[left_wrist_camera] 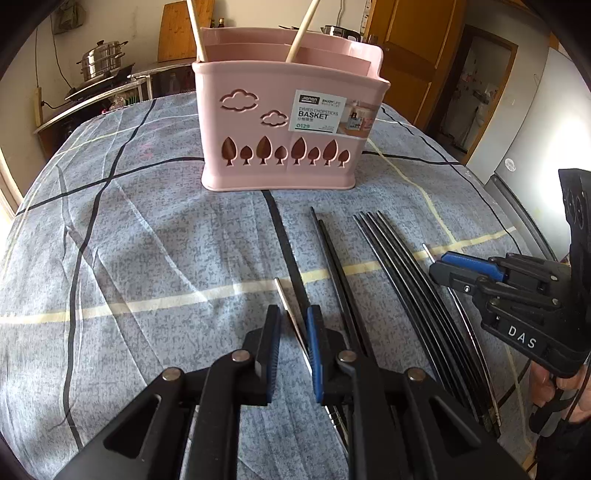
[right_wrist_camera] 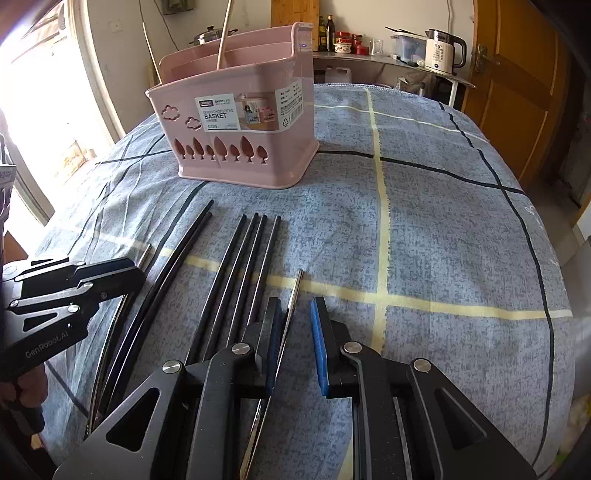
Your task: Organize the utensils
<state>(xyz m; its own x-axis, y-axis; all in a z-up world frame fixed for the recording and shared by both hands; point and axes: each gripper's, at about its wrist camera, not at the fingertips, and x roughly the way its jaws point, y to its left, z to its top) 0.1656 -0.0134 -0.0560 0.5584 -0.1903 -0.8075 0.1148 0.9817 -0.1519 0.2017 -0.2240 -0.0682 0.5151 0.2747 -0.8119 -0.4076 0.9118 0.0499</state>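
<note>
A pink divided basket (left_wrist_camera: 277, 129) (right_wrist_camera: 240, 140) stands at the far middle of the table, with two wooden sticks (left_wrist_camera: 303, 29) upright in it. On the cloth lie a pair of black chopsticks (left_wrist_camera: 332, 258) (right_wrist_camera: 177, 258) and several more (left_wrist_camera: 399, 277) (right_wrist_camera: 240, 266). My left gripper (left_wrist_camera: 293, 314) is narrowly open around a silver chopstick (left_wrist_camera: 291, 314) that leans on the blue right pad. My right gripper (right_wrist_camera: 295, 306) is narrowly open too. Its silver chopstick (right_wrist_camera: 291, 306) rests against the left pad, with a gap to the blue one.
A blue-grey checked cloth (right_wrist_camera: 443, 221) covers the table and drops away at the edges. A person's hand (left_wrist_camera: 546, 380) holds the right gripper (left_wrist_camera: 441, 267) beside the black chopsticks. Behind are a steel pot (left_wrist_camera: 103, 61), a kettle (right_wrist_camera: 441, 51) and wooden doors.
</note>
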